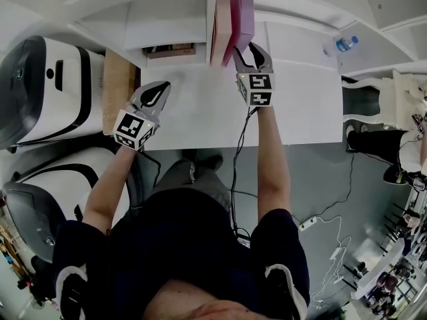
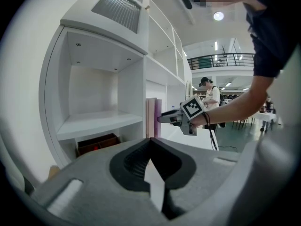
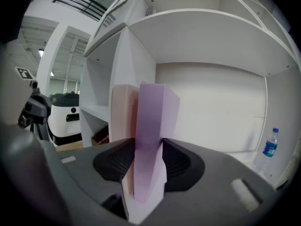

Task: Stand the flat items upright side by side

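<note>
Purple flat board-like item [image 3: 150, 121] is standing upright on its edge at the back of the white surface [image 1: 200, 115], face to face with a pale pink flat item [image 3: 123, 112] just on its left; the two appear to be touching.

Right hand-held gripper [image 1: 250, 51] is pinching the purple item across its thickness at the near edge, low down, pads on both faces.

Left hand-held gripper [image 2: 150, 140] is pressed together with nothing in it, hovering over the surface well apart from the pair.

Handling, judged: item is looking stiff, thin and light, with smooth faces that may be slippery. Narrow base, so it is likely tipping easily. A low, square grip on the edge is suiting it best.

Containers: white shelving unit [image 2: 101, 121] is holding an open brown cardboard box [image 2: 96, 144] in its low compartment, contents not readable. A clear water bottle with blue label [image 3: 270, 147] is standing away to the right.
</note>
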`<action>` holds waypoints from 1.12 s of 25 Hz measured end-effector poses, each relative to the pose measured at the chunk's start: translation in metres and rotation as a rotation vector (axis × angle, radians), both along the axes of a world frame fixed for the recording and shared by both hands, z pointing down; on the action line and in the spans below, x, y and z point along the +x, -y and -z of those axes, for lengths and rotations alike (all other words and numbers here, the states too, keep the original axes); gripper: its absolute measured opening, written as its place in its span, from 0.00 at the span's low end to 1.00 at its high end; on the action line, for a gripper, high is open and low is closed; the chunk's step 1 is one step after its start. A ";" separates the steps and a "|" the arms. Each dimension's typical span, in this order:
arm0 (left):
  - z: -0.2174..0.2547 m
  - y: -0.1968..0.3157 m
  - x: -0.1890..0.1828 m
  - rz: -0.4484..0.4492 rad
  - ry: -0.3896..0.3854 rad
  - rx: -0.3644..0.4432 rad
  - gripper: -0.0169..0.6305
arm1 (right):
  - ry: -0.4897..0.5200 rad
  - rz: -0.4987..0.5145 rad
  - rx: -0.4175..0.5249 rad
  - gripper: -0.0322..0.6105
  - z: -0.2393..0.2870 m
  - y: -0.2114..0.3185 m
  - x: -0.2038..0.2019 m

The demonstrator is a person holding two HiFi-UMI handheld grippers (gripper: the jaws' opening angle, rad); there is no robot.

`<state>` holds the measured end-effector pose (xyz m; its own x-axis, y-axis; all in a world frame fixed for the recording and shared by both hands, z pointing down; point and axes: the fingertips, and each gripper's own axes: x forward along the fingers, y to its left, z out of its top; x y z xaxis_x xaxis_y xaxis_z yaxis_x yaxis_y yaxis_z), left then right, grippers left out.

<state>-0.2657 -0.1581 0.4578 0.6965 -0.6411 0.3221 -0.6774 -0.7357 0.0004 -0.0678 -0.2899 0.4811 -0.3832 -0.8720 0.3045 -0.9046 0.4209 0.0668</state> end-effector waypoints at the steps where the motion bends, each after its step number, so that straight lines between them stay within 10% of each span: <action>1: 0.000 0.000 0.001 -0.001 -0.001 0.001 0.02 | -0.027 0.003 0.007 0.33 0.000 0.001 0.000; 12: -0.002 -0.001 -0.001 -0.001 -0.003 -0.005 0.02 | -0.274 0.101 0.063 0.36 0.005 0.002 0.000; 28: -0.006 0.001 0.000 -0.002 -0.004 -0.016 0.02 | -0.142 0.065 0.058 0.38 0.010 0.000 0.012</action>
